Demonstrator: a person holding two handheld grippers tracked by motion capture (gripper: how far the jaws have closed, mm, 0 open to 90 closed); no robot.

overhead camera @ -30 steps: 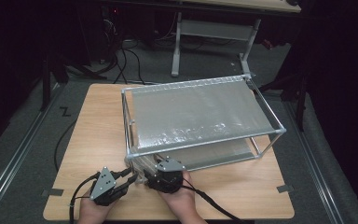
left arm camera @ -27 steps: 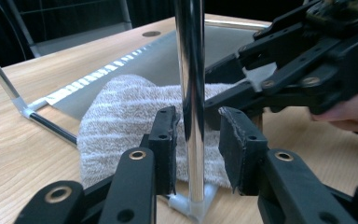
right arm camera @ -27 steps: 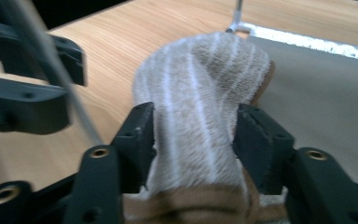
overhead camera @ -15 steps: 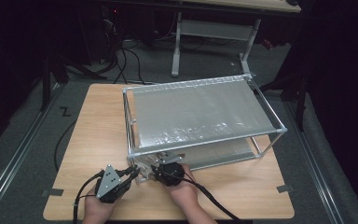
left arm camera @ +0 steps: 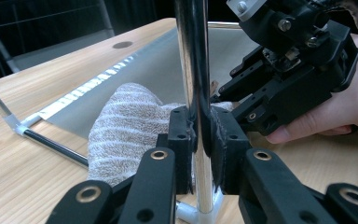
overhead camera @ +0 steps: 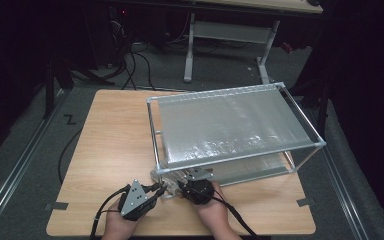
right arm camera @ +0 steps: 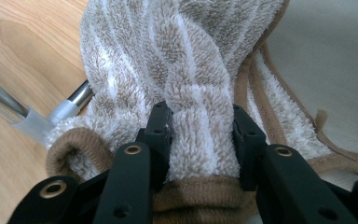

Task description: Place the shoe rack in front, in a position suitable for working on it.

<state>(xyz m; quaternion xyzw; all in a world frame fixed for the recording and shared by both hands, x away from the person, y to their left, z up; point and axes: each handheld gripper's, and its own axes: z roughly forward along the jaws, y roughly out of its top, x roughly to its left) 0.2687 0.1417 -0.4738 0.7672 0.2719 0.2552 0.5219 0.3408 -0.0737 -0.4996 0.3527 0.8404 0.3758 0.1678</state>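
- The tabletop (overhead camera: 115,150) carries a metal-framed rack (overhead camera: 230,130) lying from its centre toward 3 o'clock, with two grey fabric tiers; its near corner points to 6 o'clock, within the person's reach, which is likely why both hands work there.
- The striped towel (right arm camera: 177,70) lies bunched on the lower tier at that near corner, at about 6 o'clock of the rack, part of it spilling past the frame tube onto the wood. Its brown hem loops up near the jaws, so it looks gathered for lifting, not spread.
- The upright post (left arm camera: 193,70) at the corner is chrome and slim, a handy thing to hold the light frame by.
- The left hand-held gripper (left arm camera: 200,140) is clamped tight on that post, its jaws pressing it from both sides. I judge this steadies the rack so it will not slide while the towel is pulled.
- The right hand-held gripper (right arm camera: 198,135), just at 3 o'clock of the left one in the high view, has just been closing its jaws and now pinches a thick fold of towel between them, probably to draw it off the tier.
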